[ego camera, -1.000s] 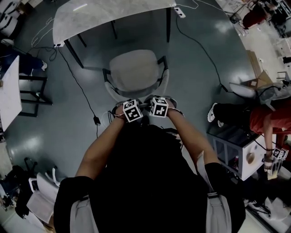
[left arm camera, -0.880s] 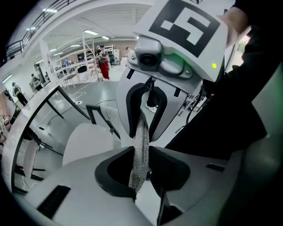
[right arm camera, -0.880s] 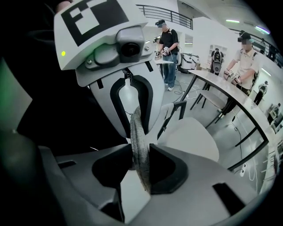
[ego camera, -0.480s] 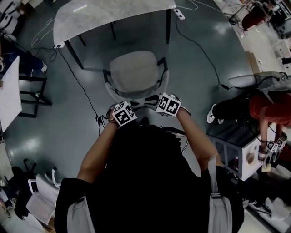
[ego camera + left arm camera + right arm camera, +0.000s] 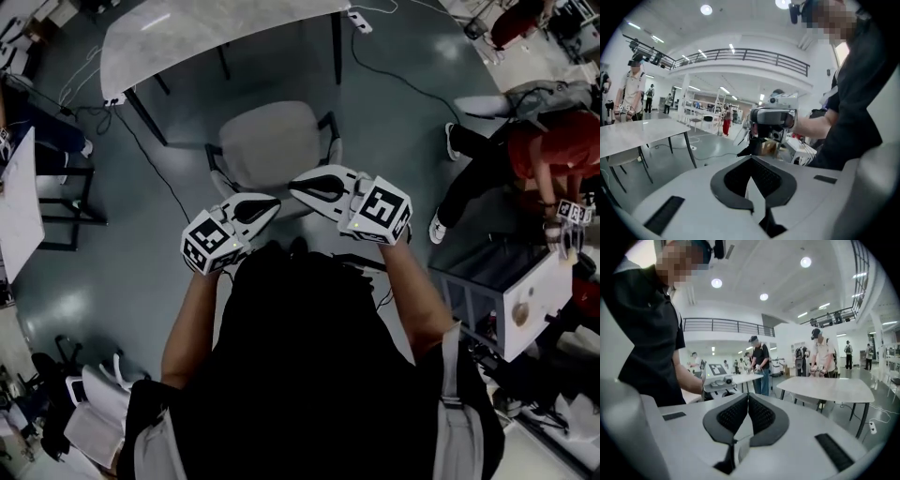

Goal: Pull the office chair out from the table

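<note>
The grey office chair [image 5: 272,141] with black armrests stands on the floor, apart from the white marble table [image 5: 187,37] beyond it. Both grippers are raised above the chair's backrest and touch nothing. My left gripper [image 5: 274,201] points right, jaws shut with nothing between them, also in its own view [image 5: 751,160]. My right gripper [image 5: 294,186] points left, its pads pressed together and empty [image 5: 747,397]. Each gripper view shows the other gripper ahead: the right gripper [image 5: 771,117], the left gripper [image 5: 716,377].
A person in red [image 5: 553,150] crouches at the right beside a white cabinet [image 5: 511,300]. Cables [image 5: 394,75] run over the grey floor. A black-framed table [image 5: 23,187] stands at the left. Other people and tables [image 5: 825,387] fill the hall.
Both grippers have come off the chair's backrest, risen toward the head camera and spread apart, their tips now turned toward each other. The chair stays put.
</note>
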A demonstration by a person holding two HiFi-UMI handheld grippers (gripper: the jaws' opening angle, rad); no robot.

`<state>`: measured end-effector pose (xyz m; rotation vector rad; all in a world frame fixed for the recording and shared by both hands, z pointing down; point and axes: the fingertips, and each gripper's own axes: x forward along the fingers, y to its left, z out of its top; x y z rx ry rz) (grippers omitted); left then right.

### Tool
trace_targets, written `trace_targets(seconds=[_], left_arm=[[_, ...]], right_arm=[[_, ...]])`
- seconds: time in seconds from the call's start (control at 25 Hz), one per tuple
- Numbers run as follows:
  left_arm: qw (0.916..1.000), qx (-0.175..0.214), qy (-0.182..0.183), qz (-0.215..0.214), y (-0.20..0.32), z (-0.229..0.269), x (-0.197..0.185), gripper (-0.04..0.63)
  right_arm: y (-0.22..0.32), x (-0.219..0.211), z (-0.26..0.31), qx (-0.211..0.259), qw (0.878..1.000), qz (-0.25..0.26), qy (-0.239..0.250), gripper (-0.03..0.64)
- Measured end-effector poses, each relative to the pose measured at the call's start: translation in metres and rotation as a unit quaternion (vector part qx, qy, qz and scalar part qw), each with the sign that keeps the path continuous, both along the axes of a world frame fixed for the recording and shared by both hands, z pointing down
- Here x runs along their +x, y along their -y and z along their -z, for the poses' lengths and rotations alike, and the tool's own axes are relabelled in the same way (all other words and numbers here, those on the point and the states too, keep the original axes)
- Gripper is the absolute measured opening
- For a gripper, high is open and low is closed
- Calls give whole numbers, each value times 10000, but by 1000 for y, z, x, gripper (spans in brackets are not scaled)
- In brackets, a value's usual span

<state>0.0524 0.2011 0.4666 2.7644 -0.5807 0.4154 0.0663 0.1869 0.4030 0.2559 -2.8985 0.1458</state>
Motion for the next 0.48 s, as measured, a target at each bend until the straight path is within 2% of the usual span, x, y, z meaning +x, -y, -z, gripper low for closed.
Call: trace_targets(seconds=[0.12,0.2,0.28,0.36,0.48], left_arm=[[9981,-96,-573,224,1,43,-6,12],[9945,-48,-997,315,1,71,-10,12],[9900,162,-1354,367,2,94,-10,12],[9877,347,-1494,286,0,107,-8,12],[9879,342,-1514,76,-7,109,-5,12]], right_arm=[[-9,5,51,290,9970,-25,716,20],[-15,12,66,434,9951,-51,883,20],[-16,22,70,459,9939,-123,998,20],[-15,32,66,380,9937,-262,1017,20],[-17,39,58,267,9938,-427,993,20]])
